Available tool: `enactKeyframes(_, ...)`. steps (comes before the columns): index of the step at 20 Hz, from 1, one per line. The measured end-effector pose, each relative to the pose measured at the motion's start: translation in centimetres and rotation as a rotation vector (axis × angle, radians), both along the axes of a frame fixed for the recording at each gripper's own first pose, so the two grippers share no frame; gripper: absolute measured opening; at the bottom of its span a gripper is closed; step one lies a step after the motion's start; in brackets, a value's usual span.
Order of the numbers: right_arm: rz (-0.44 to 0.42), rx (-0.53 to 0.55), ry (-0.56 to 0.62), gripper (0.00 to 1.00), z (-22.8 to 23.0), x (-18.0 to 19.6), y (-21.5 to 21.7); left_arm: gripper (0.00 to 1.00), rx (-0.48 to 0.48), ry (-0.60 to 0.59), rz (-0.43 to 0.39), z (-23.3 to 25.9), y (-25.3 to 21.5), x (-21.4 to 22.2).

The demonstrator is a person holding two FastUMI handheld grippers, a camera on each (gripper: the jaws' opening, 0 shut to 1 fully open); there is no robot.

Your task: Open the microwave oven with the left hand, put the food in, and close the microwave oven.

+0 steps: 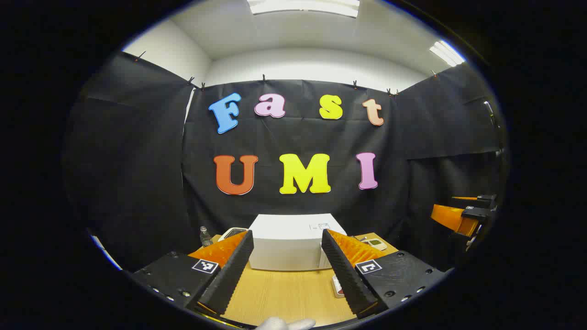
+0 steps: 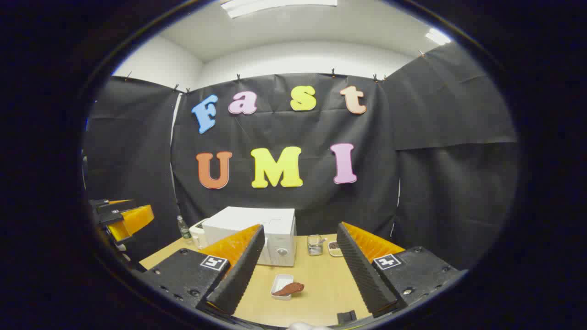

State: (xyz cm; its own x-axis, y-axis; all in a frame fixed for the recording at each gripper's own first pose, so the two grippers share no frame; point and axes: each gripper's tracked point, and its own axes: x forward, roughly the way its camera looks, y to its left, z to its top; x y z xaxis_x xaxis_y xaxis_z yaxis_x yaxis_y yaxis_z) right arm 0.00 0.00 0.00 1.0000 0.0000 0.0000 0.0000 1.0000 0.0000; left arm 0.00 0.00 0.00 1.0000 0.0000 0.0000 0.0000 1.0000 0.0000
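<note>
The white microwave oven (image 1: 293, 247) stands shut at the back of the wooden table (image 1: 284, 293); in the right gripper view the microwave oven (image 2: 257, 238) shows its control panel. A brown piece of food (image 2: 290, 288) lies in a small white tray (image 2: 280, 285) on the table in front of it. My left gripper (image 1: 288, 270) is open, held above the table short of the oven. My right gripper (image 2: 298, 268) is open too, raised over the table with the tray between and below its fingers. Each view catches the other gripper at its edge: right gripper (image 1: 463, 215), left gripper (image 2: 121, 215).
A small bottle (image 2: 184, 229) and a white appliance (image 2: 198, 233) stand left of the oven. A glass jar (image 2: 315, 244) and a small dish (image 2: 334, 248) sit to its right. A small white object (image 1: 338, 286) lies on the table by my left gripper's finger.
</note>
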Motion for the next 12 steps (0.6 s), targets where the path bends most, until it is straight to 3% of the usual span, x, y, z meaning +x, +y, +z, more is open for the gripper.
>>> enactKeyframes(1, -0.003, 0.001, -0.007, 1.00, 0.4, 0.2, 0.0, 0.93, 0.001, 0.000, 0.002, -0.1, 0.1, 0.2)
enactKeyframes(2, -0.002, 0.001, -0.006, 1.00, 0.5, 0.4, 0.0, 0.93, 0.000, 0.004, 0.005, -0.1, 0.4, 0.3)
enactKeyframes(3, 0.000, 0.002, -0.005, 0.90, 0.5, 0.5, 0.2, 0.93, -0.003, 0.008, 0.005, -0.3, 0.7, 0.4)
enactKeyframes(6, 0.000, 0.008, -0.009, 0.91, 1.1, 1.1, 0.7, 0.93, -0.016, 0.005, 0.016, -0.2, 1.6, 0.8)
enactKeyframes(7, 0.001, 0.006, -0.015, 1.00, 1.2, 1.2, 1.0, 0.93, -0.013, 0.001, 0.024, -0.1, 2.1, 0.9)
enactKeyframes(8, 0.000, 0.002, -0.016, 0.90, 1.4, 1.5, 1.3, 0.93, -0.011, -0.005, 0.034, 0.1, 2.5, 1.1)
enactKeyframes(9, 0.001, 0.002, -0.017, 1.00, 1.3, 1.8, 1.6, 0.93, -0.010, -0.006, 0.041, 0.0, 2.8, 1.2)
enactKeyframes(10, 0.008, 0.004, -0.013, 1.00, 1.2, 1.9, 2.1, 0.93, -0.010, -0.003, 0.042, -0.1, 2.8, 1.4)
enactKeyframes(11, 0.013, 0.004, -0.007, 0.91, 1.0, 2.1, 2.5, 0.93, -0.010, -0.005, 0.045, -0.3, 3.0, 1.6)
enactKeyframes(12, 0.015, 0.005, -0.004, 0.91, 0.9, 2.2, 2.6, 0.93, -0.008, -0.004, 0.050, -0.4, 3.1, 1.9)
